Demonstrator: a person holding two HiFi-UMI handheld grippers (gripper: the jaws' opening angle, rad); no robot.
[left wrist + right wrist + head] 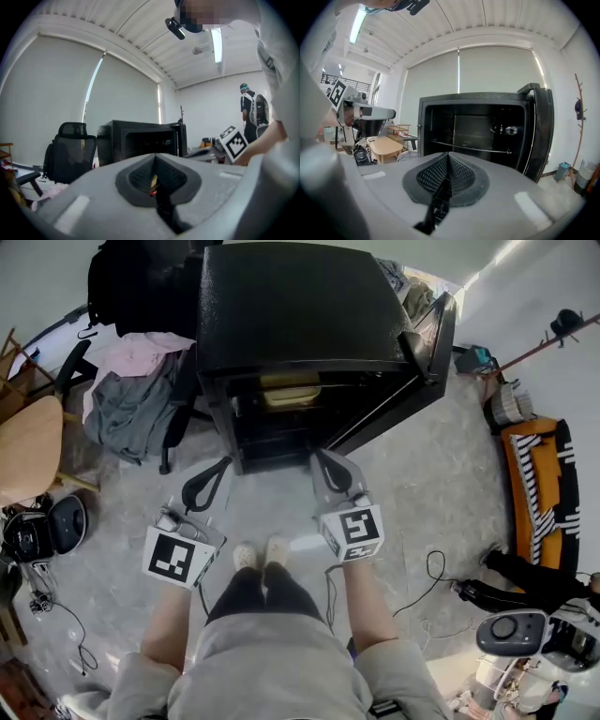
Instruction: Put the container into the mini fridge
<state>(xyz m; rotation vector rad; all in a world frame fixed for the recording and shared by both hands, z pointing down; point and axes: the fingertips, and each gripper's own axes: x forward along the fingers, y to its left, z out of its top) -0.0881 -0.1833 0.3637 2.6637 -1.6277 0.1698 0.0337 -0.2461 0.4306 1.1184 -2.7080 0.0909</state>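
Note:
The black mini fridge point(291, 306) stands on the floor ahead of me, its door point(436, 334) swung open to the right. A pale yellow container point(289, 390) lies on the upper shelf inside. My left gripper point(208, 486) and right gripper point(330, 472) hover side by side just in front of the fridge opening, both shut and holding nothing. From the left gripper point(155, 157) view the fridge point(140, 140) shows beyond the closed jaws. Past the right gripper point(448, 157), the dark fridge interior point(478, 126) and its wire shelf show; the container is not discernible there.
An office chair draped with clothes point(141, 399) stands left of the fridge, with a wooden table point(28, 446) further left. An orange striped cushion point(539, 488) and cables point(431, 577) lie at right. The person's feet point(262, 554) are between the grippers.

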